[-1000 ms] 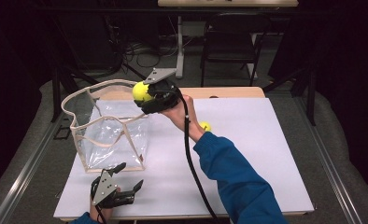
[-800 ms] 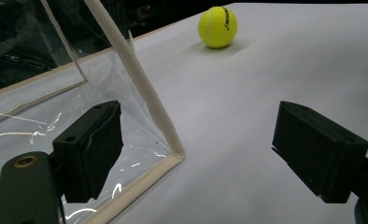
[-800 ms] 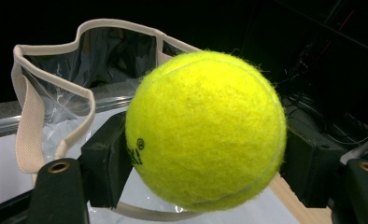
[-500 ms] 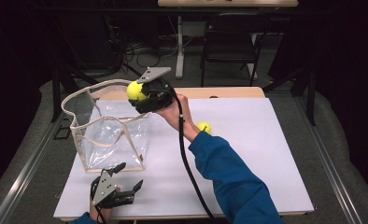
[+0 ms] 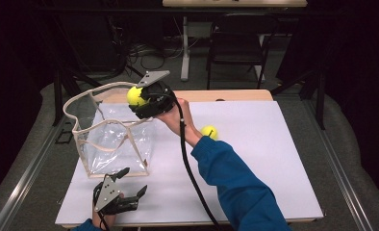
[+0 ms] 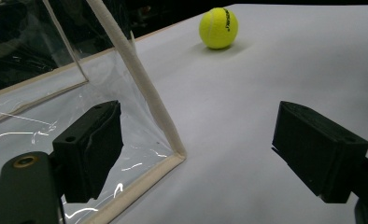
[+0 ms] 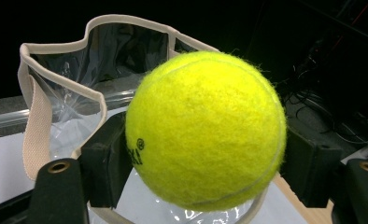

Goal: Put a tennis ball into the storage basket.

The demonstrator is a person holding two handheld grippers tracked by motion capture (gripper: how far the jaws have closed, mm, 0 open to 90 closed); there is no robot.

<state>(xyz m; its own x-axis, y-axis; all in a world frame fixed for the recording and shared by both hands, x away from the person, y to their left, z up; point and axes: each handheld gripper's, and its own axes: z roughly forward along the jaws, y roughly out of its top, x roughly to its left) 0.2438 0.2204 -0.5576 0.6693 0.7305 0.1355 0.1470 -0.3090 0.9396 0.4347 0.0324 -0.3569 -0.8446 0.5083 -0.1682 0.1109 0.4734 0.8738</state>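
Since the earlier shots, the right gripper (image 5: 140,100) with its tennis ball (image 5: 135,96) has slid a bit leftward and up, and now sits right at the rim of the clear bag (image 5: 111,144), while the left gripper (image 5: 130,185) hasn't budged from the near edge of the table (image 5: 274,159). The right gripper's fingers (image 7: 106,158) are pinching the ball from both sides, and in the right gripper view the bag's open, cream-trimmed mouth is just beyond and below it. So I'd say this ball is picked up and carried over but not dropped in yet; it looks like it needs a touch more travel over the opening before letting go. From what I can see through the plastic, the bag looks empty so far. The left gripper's fingers (image 6: 91,149) are spread wide with nothing between them, parked just beside the bag's bottom corner. A second ball (image 5: 208,132) lies on the table near the person's right sleeve (image 5: 235,183), well apart from the bag, so that one's probably next. Roughly the halfway mark on ball one, I reckon.
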